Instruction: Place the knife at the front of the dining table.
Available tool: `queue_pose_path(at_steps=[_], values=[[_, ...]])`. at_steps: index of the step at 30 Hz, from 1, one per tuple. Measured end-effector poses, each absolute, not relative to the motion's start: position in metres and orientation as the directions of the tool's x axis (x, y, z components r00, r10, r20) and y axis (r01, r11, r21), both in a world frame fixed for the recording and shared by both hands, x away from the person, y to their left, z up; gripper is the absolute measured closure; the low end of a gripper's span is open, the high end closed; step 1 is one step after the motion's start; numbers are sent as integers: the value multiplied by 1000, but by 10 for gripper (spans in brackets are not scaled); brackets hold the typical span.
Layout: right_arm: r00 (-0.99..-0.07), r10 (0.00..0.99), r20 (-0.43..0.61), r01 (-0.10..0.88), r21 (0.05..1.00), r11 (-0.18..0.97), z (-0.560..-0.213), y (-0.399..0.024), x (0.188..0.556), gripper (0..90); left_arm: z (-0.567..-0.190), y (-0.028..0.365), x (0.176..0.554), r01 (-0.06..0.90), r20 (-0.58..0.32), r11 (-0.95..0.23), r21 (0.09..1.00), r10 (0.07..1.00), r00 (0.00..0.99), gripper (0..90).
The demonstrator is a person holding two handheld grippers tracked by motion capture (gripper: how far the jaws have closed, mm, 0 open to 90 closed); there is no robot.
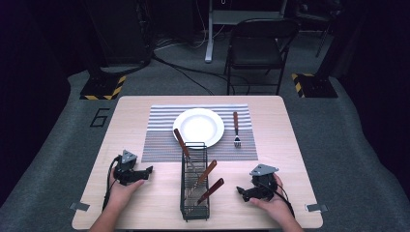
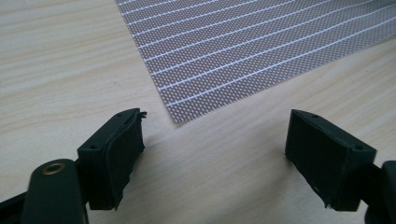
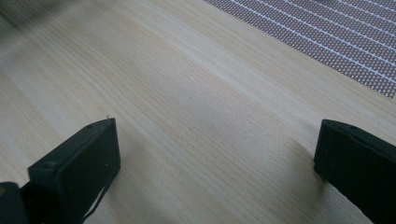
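Three wooden-handled utensils are leaning in the wire caddy, their heads hidden; one fork is lying beside one plate. The left gripper and right gripper are both resting wide apart on the tabletop, holding nothing.

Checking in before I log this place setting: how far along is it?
Done: the fork lies on the placemat, right of the plate. In hand: nothing; the left hand-held gripper and right hand-held gripper rest open on the table. Left: three wooden-handled utensils sit in the wire caddy.
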State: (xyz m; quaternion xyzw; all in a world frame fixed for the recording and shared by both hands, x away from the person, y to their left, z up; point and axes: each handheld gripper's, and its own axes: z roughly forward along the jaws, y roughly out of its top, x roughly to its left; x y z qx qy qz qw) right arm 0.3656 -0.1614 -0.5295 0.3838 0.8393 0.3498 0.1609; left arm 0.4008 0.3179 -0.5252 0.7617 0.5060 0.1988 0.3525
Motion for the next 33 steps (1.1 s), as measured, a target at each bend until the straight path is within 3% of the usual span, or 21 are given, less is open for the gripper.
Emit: queue_pose_path(at_steps=[1,14,18,24,33], values=[[-653,757,-2,532,711,461,-529,-161,366,0,-524,318,400,640,-65,-231,733,913,404,284],[-654,756,-1,532,710,461,-529,-161,366,0,-487,302,389,650,-157,-198,734,882,445,436],[-654,757,-1,532,711,461,-530,-161,366,0,-479,296,386,646,-188,-164,745,878,439,443],[-654,756,-1,532,710,461,-529,-161,366,0,-465,282,382,618,-140,-208,758,874,466,477],[-652,758,1,534,710,459,-529,-161,365,0,-432,262,375,583,-161,-209,785,840,518,508]])
